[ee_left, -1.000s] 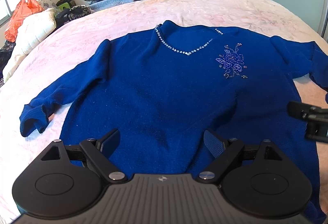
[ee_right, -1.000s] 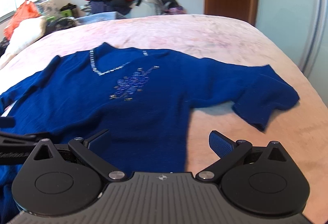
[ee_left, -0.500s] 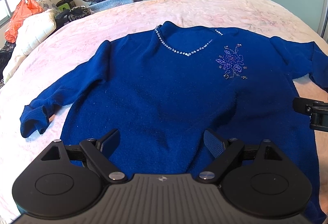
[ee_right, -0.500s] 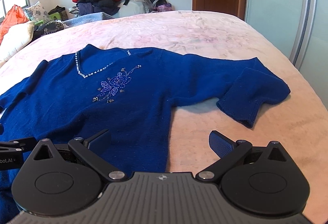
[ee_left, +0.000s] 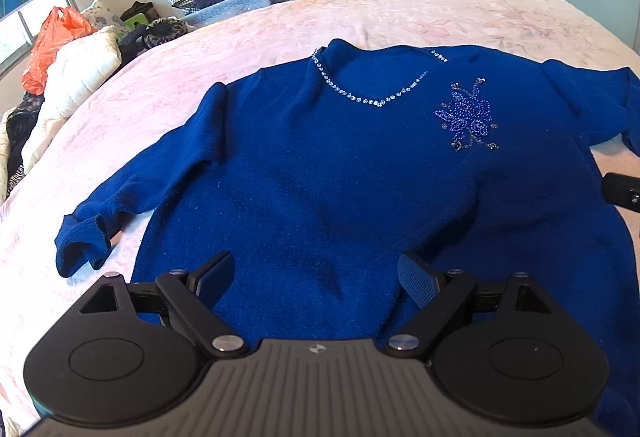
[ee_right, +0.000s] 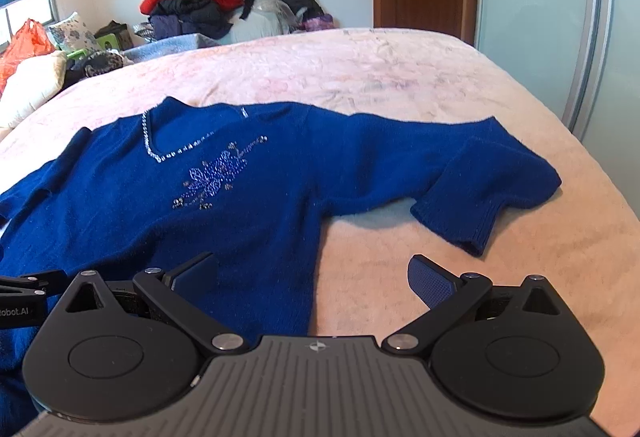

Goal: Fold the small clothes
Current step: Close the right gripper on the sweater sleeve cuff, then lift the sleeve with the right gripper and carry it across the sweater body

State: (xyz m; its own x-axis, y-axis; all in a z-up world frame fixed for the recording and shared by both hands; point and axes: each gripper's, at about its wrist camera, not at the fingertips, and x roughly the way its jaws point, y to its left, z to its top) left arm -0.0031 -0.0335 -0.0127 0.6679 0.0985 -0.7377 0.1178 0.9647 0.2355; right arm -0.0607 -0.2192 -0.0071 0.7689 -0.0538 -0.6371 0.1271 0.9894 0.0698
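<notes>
Left wrist view: the left gripper (ee_left: 316,277) hovers low over the lower body of the blue sweater (ee_left: 340,177), pointing toward its neckline, jaws spread wide and holding nothing. The sweater lies flat, front up, on the pink bed (ee_left: 400,13); its left sleeve (ee_left: 132,197) angles outward, cuff curled. Part of the right gripper (ee_left: 624,193) enters at the right edge, beside the sweater's side.

Right wrist view: the right gripper (ee_right: 316,277) straddles the sweater's (ee_right: 220,205) side edge, one finger over fabric, the other over bare bed (ee_right: 400,77). Jaws wide, empty. The right sleeve (ee_right: 480,189) is bent back on itself. A pile of clothes (ee_right: 200,1) sits beyond the bed.
</notes>
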